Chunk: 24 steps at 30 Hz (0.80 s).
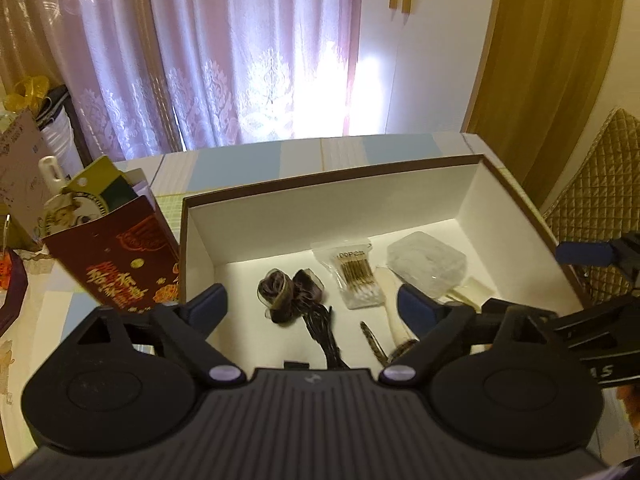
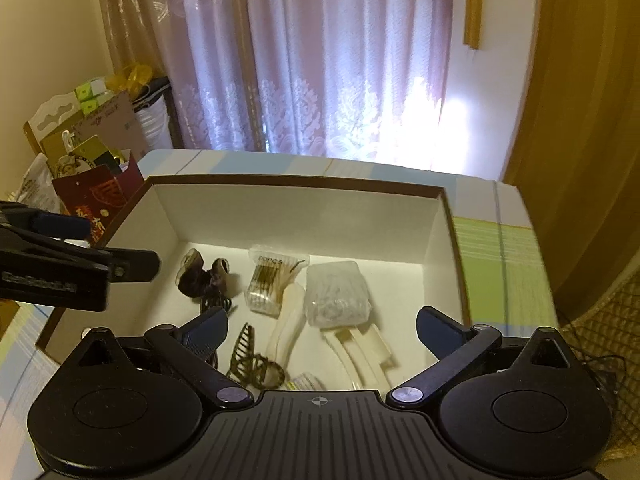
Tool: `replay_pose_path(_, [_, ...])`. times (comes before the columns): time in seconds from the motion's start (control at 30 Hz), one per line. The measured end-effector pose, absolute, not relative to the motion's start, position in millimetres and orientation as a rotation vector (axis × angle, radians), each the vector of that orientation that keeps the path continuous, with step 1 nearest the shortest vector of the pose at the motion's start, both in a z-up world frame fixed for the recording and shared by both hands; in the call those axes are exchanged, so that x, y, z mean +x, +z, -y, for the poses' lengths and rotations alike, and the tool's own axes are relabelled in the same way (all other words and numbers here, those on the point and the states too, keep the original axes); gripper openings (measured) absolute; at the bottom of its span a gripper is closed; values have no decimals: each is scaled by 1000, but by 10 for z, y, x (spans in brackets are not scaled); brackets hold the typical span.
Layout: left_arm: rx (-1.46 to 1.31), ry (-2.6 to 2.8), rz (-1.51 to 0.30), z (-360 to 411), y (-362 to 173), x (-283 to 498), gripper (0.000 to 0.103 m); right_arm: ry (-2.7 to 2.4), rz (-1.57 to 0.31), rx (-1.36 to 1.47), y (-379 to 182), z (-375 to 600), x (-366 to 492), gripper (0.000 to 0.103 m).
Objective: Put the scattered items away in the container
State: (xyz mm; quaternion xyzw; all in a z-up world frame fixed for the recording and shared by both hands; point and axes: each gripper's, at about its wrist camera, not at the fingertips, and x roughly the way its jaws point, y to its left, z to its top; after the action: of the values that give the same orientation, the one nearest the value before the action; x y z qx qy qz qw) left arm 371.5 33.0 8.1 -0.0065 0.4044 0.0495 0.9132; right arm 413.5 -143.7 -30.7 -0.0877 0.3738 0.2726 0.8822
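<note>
A white box with a brown rim (image 1: 332, 204) (image 2: 296, 212) sits on the table and holds the items. Inside lie a dark hair bow (image 1: 286, 292) (image 2: 204, 276), a bag of cotton swabs (image 1: 356, 276) (image 2: 270, 280), a clear plastic packet (image 1: 428, 264) (image 2: 336, 294), a cream comb (image 1: 390, 300) (image 2: 288, 328) and a brown claw clip (image 2: 250, 362). My left gripper (image 1: 312, 304) hovers open over the box's near side, empty. My right gripper (image 2: 322, 330) is also open and empty above the box. Each gripper shows at the edge of the other's view.
A red gift bag (image 1: 116, 256) (image 2: 96, 196) stuffed with cards stands just left of the box. Cardboard and clutter (image 2: 100, 120) pile up at the far left. Curtains (image 1: 224, 48) hang behind the table. A quilted chair back (image 1: 600, 184) stands to the right.
</note>
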Motion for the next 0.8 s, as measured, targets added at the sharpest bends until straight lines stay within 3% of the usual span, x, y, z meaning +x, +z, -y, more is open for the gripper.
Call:
replay_pose_path(0.13, [-9,112,-793,-235,232,3463,102,555,-747,-192,-265,1489,3912,103])
replay_pose_path(0.8, [-2,155,-650,76,683,2456,102,543,-681,-191,-4,1666,3049,103])
